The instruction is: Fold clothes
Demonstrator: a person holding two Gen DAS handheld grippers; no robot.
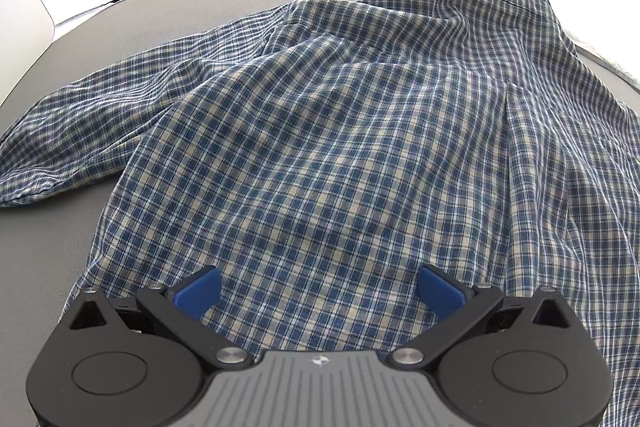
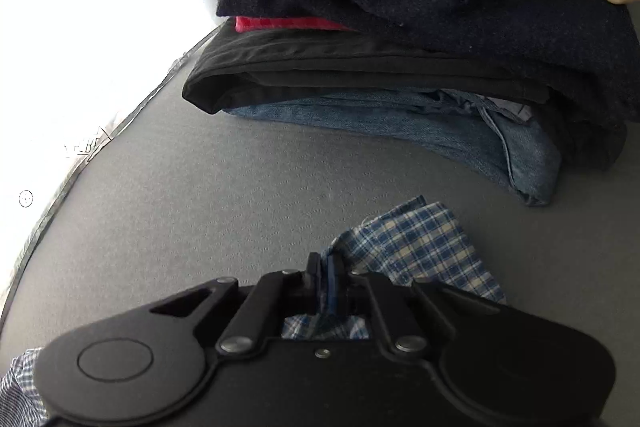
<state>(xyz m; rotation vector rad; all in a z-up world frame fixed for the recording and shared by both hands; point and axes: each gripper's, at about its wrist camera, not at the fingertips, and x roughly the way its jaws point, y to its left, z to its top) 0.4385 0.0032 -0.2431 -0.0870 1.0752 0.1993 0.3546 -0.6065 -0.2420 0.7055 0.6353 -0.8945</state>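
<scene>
The plaid shirt (image 1: 320,131) lies spread and rumpled over the grey table (image 1: 48,247), one sleeve trailing toward nine o'clock. The left gripper (image 1: 319,291) hovers over the hem, jaws wide, holding nothing. The right gripper (image 2: 327,277) is clamped tight on a shirt corner; the stack of folded clothes (image 2: 400,59) sits at twelve o'clock.

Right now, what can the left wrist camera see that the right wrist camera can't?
Only the left wrist view shows the left gripper, open above the spread-out body of the plaid shirt.

Only the right wrist view shows the right gripper, shut on a corner of that shirt, and a stack of folded clothes with jeans at the bottom.

Both show plaid shirt fabric and the gray table.
</scene>
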